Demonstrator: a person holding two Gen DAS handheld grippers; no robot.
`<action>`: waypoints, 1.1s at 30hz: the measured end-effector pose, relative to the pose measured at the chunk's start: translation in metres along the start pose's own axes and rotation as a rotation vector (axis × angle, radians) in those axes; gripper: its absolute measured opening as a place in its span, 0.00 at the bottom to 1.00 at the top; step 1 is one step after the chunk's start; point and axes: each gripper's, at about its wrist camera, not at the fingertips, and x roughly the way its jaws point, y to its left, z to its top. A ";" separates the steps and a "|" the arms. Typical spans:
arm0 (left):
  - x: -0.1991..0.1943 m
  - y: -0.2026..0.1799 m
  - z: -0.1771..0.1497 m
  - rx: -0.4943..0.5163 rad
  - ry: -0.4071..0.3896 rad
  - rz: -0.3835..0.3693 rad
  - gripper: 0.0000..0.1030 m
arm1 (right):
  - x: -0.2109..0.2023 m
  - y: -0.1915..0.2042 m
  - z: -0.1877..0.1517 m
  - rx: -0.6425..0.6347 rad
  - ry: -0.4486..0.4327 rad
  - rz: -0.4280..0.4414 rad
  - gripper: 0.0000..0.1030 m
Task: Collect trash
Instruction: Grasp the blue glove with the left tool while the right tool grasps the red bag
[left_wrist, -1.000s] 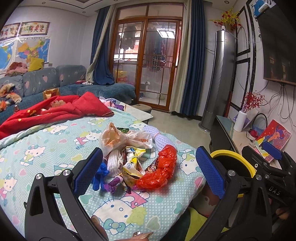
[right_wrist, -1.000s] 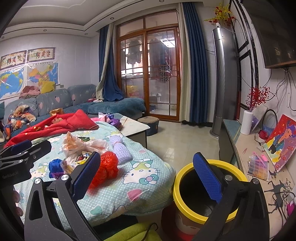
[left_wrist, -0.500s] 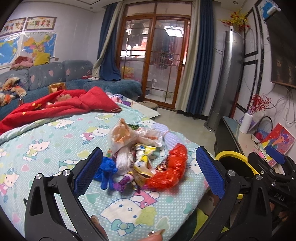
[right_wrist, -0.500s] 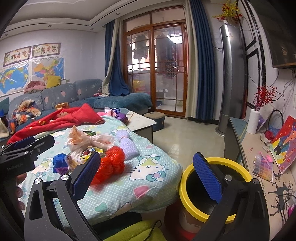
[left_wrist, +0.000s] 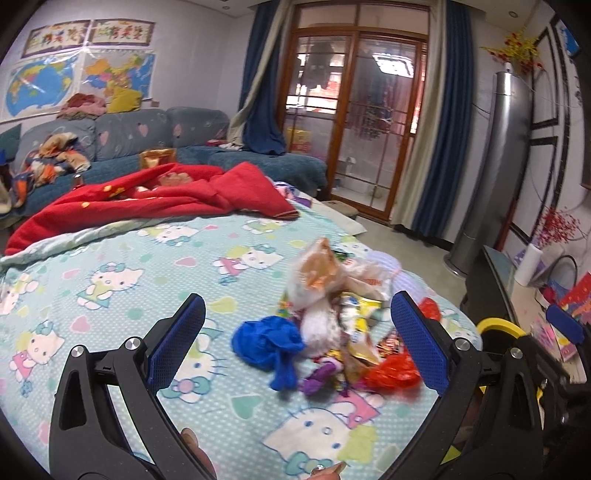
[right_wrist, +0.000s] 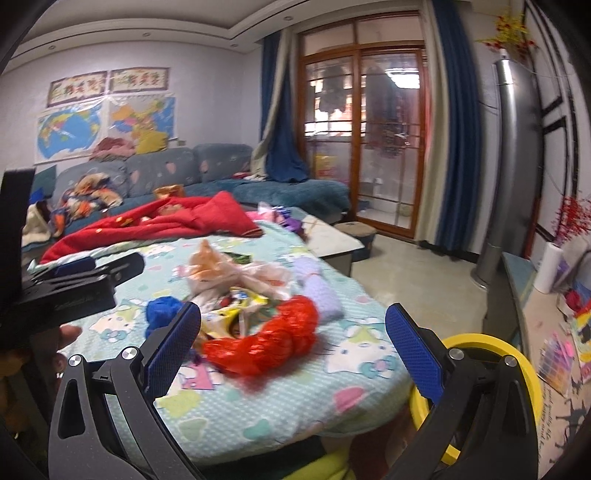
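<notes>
Left wrist view: the left gripper (left_wrist: 293, 328) hovers above the bed with its jaws spread wide and nothing between them; the trash pile (left_wrist: 332, 325) lies just ahead, near the bed's right edge.
Right wrist view: the right gripper (right_wrist: 293, 339) is likewise spread wide and empty, aimed at the red plastic bag (right_wrist: 273, 339) on the near side of the pile.
Pile contents: a blue crumpled bag (left_wrist: 269, 341), a pale translucent bag (left_wrist: 317, 273), yellow snack wrappers (left_wrist: 360, 317) and the red bag, all touching and partly overlapping.
Handling: likely very light, soft, crinkly film that collapses under the pads and may slip; loose pieces could tumble off if one is dragged.
Where to hold: probably a bunched fold or knot, such as the thick middle of the red bag, not a flat edge.
Bin: a yellow-rimmed bin (right_wrist: 517, 354) stands on the floor just beside the bed's edge, under the right gripper.
Surface: a padded cartoon-cat quilt (left_wrist: 110, 280), soft, so pressing down will sink.
Room: a red blanket (left_wrist: 155, 199) behind, a grey-blue sofa (left_wrist: 140, 129), wall maps, glazed doors with blue curtains.
</notes>
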 end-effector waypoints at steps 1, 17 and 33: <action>0.001 0.003 0.000 -0.005 0.002 0.005 0.90 | 0.003 0.003 0.001 -0.004 0.006 0.012 0.94; 0.075 0.050 -0.015 -0.044 0.184 -0.043 0.90 | 0.086 -0.015 -0.008 0.114 0.258 0.001 0.94; 0.113 0.066 -0.039 -0.191 0.347 -0.193 0.45 | 0.125 -0.031 -0.029 0.277 0.427 0.099 0.41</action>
